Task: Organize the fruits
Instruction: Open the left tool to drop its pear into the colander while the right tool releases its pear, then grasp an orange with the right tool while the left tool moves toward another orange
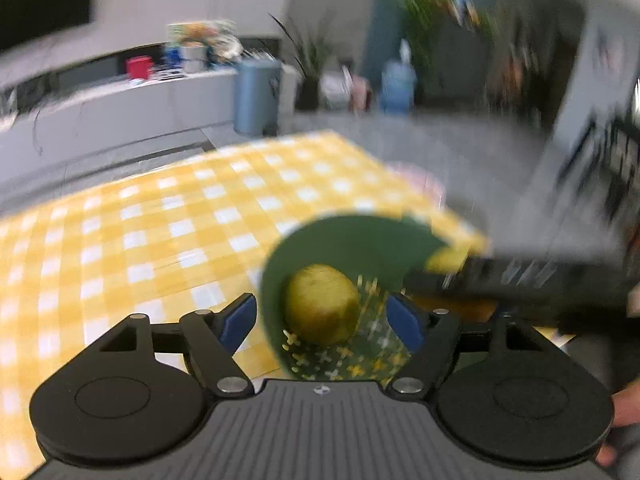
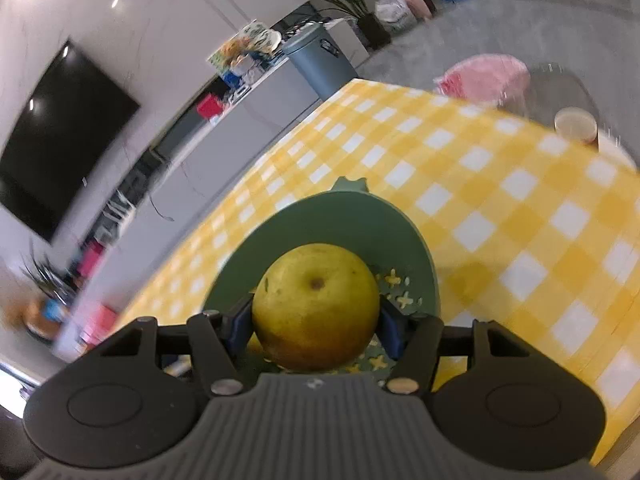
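The right gripper [image 2: 316,322] is clamped on a yellow-green fruit [image 2: 316,306], its blue pads pressing either side, directly over the green bowl [image 2: 348,220]. The bowl sits on the yellow checked tablecloth [image 2: 500,208] and has small yellow flower shapes printed inside.

In the left wrist view, which is blurred, the left gripper [image 1: 322,320] stands wide apart, gripping nothing; a second yellowish fruit [image 1: 322,306] lies inside the bowl [image 1: 344,240] between its spread fingers but untouched. The other gripper's dark body (smeared by motion) reaches in over the bowl's right rim.

Beyond the bowl, at the cloth's far edge, sit a pink bag [image 2: 484,76] and a small jar [image 2: 576,124]; further off stands a blue-grey bin [image 2: 320,60].
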A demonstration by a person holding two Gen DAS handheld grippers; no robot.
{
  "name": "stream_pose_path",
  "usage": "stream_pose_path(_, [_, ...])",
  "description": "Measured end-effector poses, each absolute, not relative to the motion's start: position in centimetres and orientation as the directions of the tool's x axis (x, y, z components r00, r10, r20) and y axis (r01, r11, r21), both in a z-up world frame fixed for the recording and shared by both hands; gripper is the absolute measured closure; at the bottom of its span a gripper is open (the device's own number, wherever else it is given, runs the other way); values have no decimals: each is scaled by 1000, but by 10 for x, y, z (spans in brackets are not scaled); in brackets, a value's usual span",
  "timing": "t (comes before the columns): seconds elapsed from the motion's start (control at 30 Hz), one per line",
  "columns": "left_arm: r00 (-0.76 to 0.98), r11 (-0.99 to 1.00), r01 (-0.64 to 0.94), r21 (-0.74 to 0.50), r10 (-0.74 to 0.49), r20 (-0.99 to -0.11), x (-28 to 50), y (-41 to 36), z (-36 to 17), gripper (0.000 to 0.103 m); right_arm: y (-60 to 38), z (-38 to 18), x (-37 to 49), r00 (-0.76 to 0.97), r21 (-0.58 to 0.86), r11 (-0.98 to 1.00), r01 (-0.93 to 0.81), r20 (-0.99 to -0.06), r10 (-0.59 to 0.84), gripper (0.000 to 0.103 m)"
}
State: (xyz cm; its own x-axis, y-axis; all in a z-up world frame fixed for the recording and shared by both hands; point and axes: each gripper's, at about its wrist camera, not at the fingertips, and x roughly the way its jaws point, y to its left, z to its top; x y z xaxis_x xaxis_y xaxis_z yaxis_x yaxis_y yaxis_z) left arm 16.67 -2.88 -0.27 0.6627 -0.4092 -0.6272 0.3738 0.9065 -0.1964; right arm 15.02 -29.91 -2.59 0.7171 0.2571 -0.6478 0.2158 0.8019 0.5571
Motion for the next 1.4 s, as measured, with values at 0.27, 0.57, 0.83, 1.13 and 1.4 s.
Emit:
stream_pose_path(0.27, [732,894,180,-411,-401,-550,142,50,-10,15,-258,-25,162,697,313,941,131,-704,137,44])
stream_pose_path(0.57, [692,881,89,-465,-391,-607,125,90,-35,15,-211,-50,171,609,-77,997,29,-789,-79,44])
stream_pose_path(0.83, [669,858,71,-509,-420,-613,120,106,-43,15,-207,-52,171,606,-114,993,-14,-791,-83,27])
stream_pose_path(1.13, [665,891,40,-452,-361,-654,116,105,-42,15,-265,-26,157,703,327,936,130,-696,146,20])
stream_pose_path(1.4, [681,927,23,-373,-288,-674,99,99,-26,15,-311,-21,133,791,625,739,251,-573,216,19])
